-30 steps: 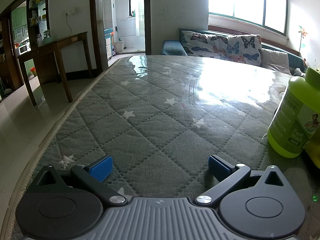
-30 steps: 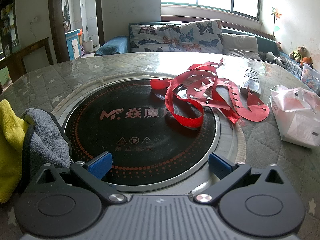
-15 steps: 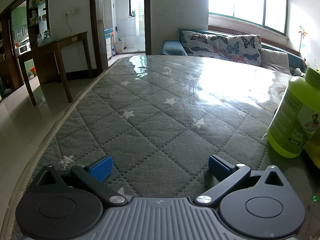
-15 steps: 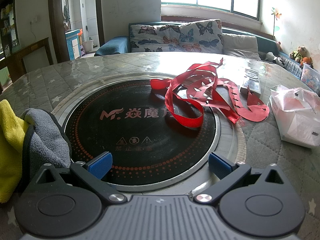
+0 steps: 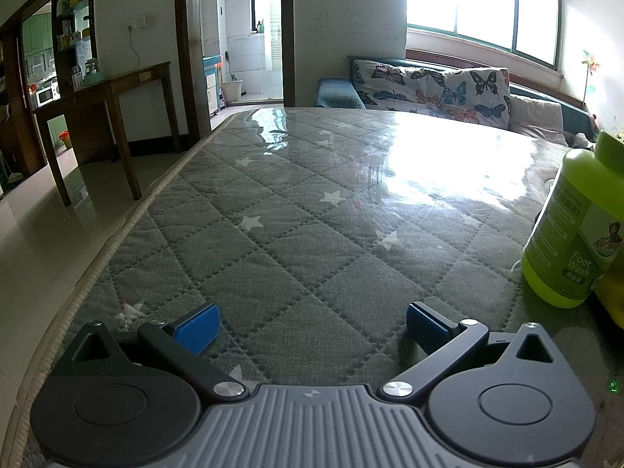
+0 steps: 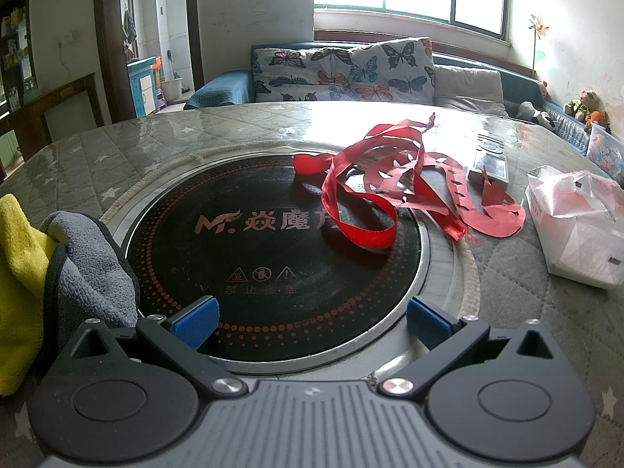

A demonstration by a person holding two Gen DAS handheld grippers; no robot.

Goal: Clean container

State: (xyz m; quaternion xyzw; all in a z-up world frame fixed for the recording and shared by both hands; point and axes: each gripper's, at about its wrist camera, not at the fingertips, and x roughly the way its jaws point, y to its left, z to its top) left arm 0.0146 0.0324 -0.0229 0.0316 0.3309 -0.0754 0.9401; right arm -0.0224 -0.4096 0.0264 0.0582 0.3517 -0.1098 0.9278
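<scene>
Nothing begun, I'd say; both the left claw (image 5: 310, 321) and right claw (image 6: 310, 321) gape empty; next, grab the near-left grey cloth (image 6: 91, 269) or green bottle (image 5: 571, 234).

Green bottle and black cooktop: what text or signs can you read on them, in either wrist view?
"Foot Wash": on the lime-green plastic bottle, left wrist view.
Smaller print and the picture label on that bottle: too small to read.
"MF." logo followed by Chinese characters: on the round black glass cooktop; the last one is hidden under the red ribbon.
Three warning symbols above a small line of Chinese: same cooktop, too blurred to read.
</scene>
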